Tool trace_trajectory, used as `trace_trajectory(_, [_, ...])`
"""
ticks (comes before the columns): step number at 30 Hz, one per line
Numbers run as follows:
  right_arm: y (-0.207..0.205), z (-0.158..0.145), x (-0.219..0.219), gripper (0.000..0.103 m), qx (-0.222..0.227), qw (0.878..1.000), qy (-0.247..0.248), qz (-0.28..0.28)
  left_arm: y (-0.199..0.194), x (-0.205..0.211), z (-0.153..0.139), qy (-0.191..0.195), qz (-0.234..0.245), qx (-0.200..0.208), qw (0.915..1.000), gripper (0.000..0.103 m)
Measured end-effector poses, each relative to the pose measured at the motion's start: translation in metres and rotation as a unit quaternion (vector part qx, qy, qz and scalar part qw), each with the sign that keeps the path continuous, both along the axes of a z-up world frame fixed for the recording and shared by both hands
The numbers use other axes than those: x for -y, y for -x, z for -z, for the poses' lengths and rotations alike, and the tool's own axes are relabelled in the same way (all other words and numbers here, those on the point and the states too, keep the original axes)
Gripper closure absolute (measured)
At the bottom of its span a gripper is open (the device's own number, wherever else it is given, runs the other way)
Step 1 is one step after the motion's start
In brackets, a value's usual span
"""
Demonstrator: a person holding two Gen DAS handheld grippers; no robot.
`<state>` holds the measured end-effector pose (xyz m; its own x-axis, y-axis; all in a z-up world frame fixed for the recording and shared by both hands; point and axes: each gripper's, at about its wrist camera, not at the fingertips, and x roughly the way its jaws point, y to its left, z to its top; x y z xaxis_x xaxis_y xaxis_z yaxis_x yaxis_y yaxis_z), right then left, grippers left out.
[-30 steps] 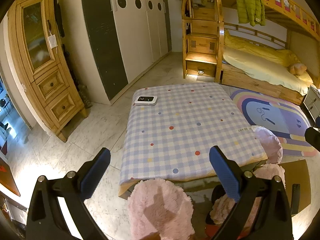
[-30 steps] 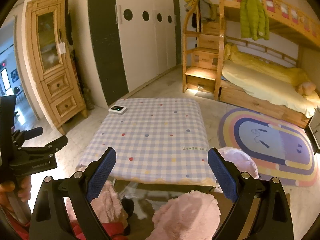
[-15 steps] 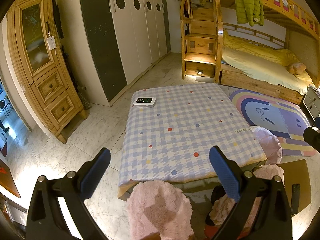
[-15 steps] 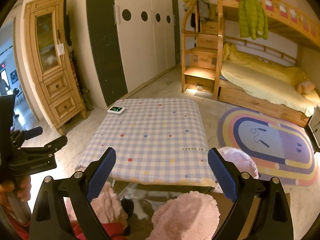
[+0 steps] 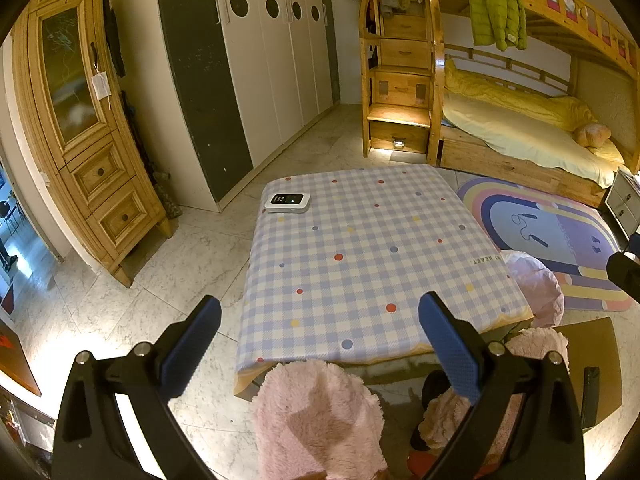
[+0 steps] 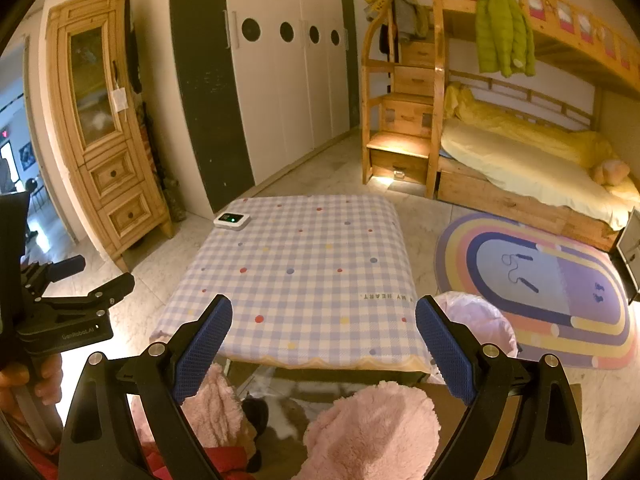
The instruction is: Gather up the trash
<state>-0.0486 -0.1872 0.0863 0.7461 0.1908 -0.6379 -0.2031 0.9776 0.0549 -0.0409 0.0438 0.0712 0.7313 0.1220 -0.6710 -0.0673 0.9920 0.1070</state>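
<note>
A low table with a blue-and-white checked cloth point(image 5: 360, 248) stands ahead; it also shows in the right wrist view point(image 6: 304, 272). A bin lined with a pink bag point(image 5: 536, 288) stands at its right side, seen too in the right wrist view point(image 6: 476, 324). My left gripper point(image 5: 320, 344) is open and empty, held above the table's near edge. My right gripper point(image 6: 324, 344) is open and empty, also above the near edge. No loose trash shows on the cloth.
A small white device with a lit screen point(image 5: 287, 202) lies at the table's far left corner. Pink fluffy knees point(image 5: 320, 412) sit below the grippers. A wooden cabinet point(image 5: 80, 128), white wardrobes point(image 5: 272, 60), a bunk bed point(image 5: 520, 128) and a rainbow rug point(image 5: 552, 232) surround the table.
Both views have drifted slightly back and up from the table. Both grippers stay open and empty.
</note>
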Motion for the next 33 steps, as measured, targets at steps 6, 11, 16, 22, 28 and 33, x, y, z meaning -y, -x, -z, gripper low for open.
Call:
trace_trajectory(6, [-0.001, -0.0002, 0.0006, 0.011, 0.0, 1.0, 0.0, 0.001, -0.0003, -0.0007, 0.0, 0.0, 0.001, 0.0, 1.0, 0.007])
trace_trajectory(11, [-0.001, -0.0002, 0.0012, 0.011, -0.001, 1.0, -0.001, 0.0, -0.0003, 0.002, 0.0009, 0.0, 0.003, -0.001, 1.0, 0.007])
trace_trajectory(16, [-0.001, -0.0008, 0.0017, 0.011, 0.0, 1.0, -0.001, 0.001, 0.0002, 0.0042, 0.0035, 0.0, 0.005, -0.002, 1.0, 0.007])
trace_trajectory(22, [-0.0012, -0.001, 0.0026, 0.011, -0.001, 1.0, -0.001, 0.001, -0.0004, 0.0039, 0.0032, 0.0, 0.005, -0.003, 1.0, 0.007])
trace_trajectory(28, [-0.0011, -0.0012, 0.0027, 0.011, -0.001, 1.0, -0.002, 0.001, -0.0014, 0.0051, 0.0041, 0.0, 0.005, -0.004, 1.0, 0.007])
trace_trajectory(33, [-0.0017, -0.0016, 0.003, 0.011, -0.002, 1.0, -0.002, 0.001, -0.0015, 0.007, 0.0065, 0.001, 0.005, -0.005, 1.0, 0.007])
